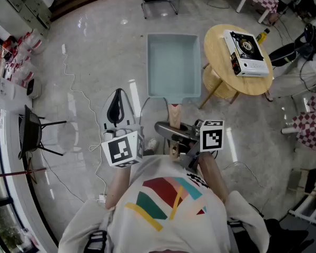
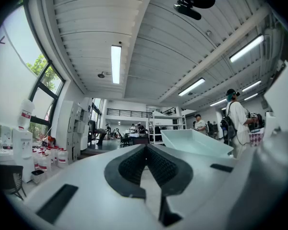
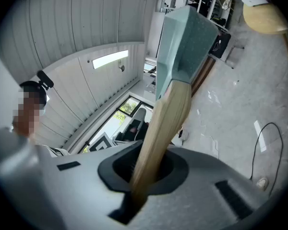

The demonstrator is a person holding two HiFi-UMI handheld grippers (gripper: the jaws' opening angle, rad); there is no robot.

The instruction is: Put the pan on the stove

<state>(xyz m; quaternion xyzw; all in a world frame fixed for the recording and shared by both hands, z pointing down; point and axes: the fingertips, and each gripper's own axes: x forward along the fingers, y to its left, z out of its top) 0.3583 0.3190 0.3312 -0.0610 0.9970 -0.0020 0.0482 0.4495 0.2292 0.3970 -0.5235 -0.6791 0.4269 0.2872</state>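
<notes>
- Right gripper (image 3: 144, 172) clamps the wooden handle (image 1: 174, 115) of the square pan (image 1: 174, 65), held aloft, well apart from the portable stove (image 1: 246, 51).
- Left gripper (image 2: 146, 164) is pinched together, empty.
- Risk: gripped only at the handle's end, the pan may sag or twist.

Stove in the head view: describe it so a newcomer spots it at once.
At the upper right of the head view stands a round pale wooden table. On it lies the white boxy portable stove, a black ring burner on top. The only thing beside it is a small yellow bottle.
</notes>
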